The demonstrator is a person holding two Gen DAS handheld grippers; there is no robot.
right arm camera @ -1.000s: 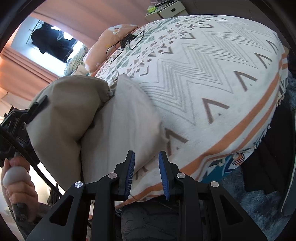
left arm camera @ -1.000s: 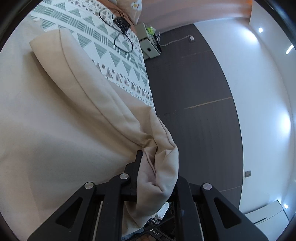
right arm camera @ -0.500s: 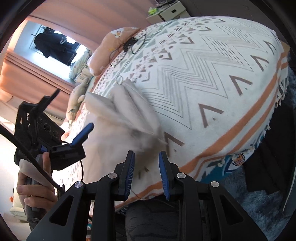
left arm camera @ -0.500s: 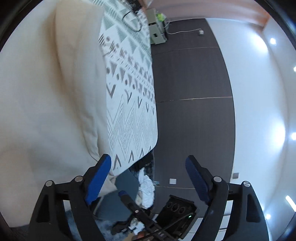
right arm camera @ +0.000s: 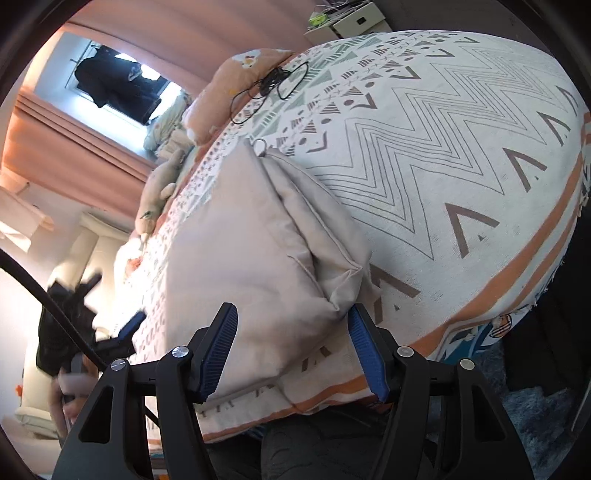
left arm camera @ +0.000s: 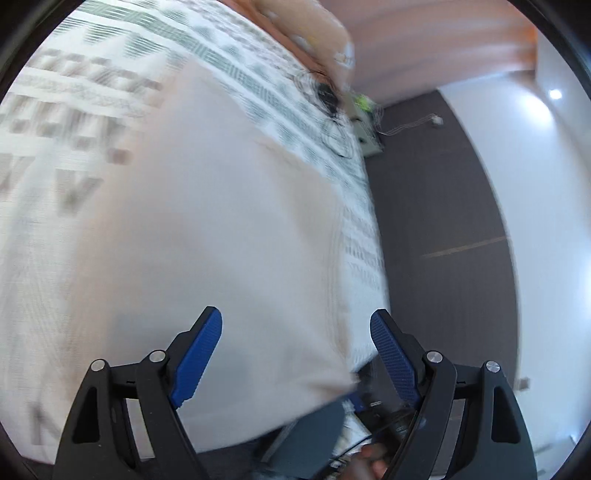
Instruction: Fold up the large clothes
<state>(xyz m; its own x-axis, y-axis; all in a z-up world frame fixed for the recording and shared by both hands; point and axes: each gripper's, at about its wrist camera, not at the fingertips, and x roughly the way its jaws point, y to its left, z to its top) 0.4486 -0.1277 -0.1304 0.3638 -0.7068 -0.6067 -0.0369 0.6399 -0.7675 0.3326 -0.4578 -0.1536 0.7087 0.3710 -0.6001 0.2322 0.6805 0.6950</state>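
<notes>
A folded beige garment lies on the patterned bedspread near the bed's front edge; it also fills the blurred left wrist view. My right gripper is open and empty, its blue pads on either side of the garment's near end, just in front of it. My left gripper is open and empty above the garment's near edge. The left gripper also shows blurred at the far left of the right wrist view.
An orange pillow and a black cable lie at the bed's far end. A white bedside cabinet stands behind it. Dark floor runs along the bed's right side. A plush toy lies by the curtains.
My left gripper let go of the beige garment, opened and swung away to the left. The garment dropped flat onto the bed. My right gripper opened from nearly shut.
</notes>
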